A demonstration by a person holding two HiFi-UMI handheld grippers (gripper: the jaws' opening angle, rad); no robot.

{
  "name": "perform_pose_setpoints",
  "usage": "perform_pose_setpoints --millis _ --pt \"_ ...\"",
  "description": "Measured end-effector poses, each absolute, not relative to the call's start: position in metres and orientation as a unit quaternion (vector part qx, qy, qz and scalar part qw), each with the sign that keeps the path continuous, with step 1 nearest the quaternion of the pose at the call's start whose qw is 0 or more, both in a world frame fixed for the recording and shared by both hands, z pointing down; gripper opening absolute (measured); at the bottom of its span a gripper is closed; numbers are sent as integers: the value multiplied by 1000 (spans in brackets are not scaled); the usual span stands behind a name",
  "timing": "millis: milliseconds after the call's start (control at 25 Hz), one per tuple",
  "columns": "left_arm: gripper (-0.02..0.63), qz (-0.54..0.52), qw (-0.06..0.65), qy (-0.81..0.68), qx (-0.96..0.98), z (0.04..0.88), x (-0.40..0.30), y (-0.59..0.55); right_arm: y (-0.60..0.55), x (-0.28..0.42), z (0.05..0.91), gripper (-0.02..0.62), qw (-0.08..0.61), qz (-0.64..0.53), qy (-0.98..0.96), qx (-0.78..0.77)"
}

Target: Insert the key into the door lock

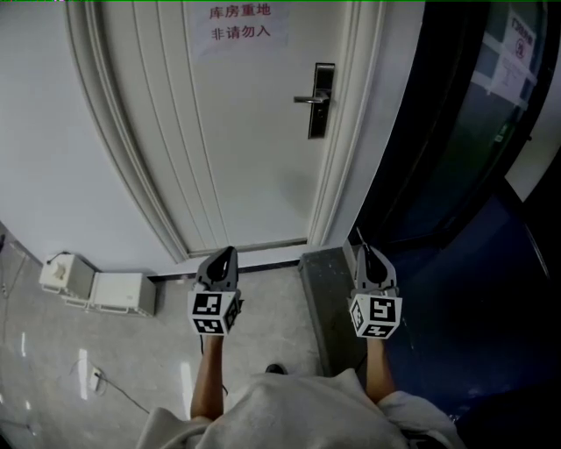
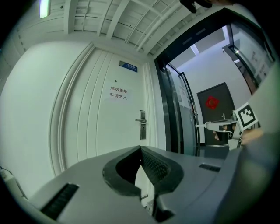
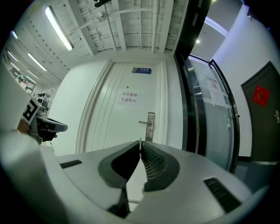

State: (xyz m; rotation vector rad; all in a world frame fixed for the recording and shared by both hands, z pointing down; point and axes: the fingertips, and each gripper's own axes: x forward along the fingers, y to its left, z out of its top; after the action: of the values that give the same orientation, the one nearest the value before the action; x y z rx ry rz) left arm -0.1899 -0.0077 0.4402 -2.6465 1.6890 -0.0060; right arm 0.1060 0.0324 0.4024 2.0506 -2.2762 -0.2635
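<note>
The white door [image 1: 237, 149] stands shut ahead of me. Its silver lock plate with a lever handle [image 1: 321, 99] is on the door's right side, and it also shows in the left gripper view [image 2: 142, 124] and the right gripper view [image 3: 150, 126]. My left gripper [image 1: 228, 253] points level at the door with its jaws shut and nothing between them [image 2: 140, 147]. My right gripper [image 1: 364, 249] is shut on a thin key [image 3: 140, 140], of which only a sliver pokes out past the tips. Both grippers are still well short of the lock.
A paper sign [image 1: 238, 24] hangs high on the door. White boxes [image 1: 96, 291] and a cable lie on the floor by the left wall. A dark glass partition [image 1: 456, 131] runs along the right, with a dark ledge [image 1: 326, 298] at its foot.
</note>
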Motion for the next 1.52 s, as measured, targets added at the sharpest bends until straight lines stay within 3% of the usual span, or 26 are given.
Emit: perform_pose_setpoints --millis 920,1520 --pt "17 -25 -17 521 -853 472 -191 -113 -72 94 437 29 48 -61 -741 667" --pt "17 -33 -14 538 -842 462 -130 -290 -261 143 425 31 30 -65 -763 642"
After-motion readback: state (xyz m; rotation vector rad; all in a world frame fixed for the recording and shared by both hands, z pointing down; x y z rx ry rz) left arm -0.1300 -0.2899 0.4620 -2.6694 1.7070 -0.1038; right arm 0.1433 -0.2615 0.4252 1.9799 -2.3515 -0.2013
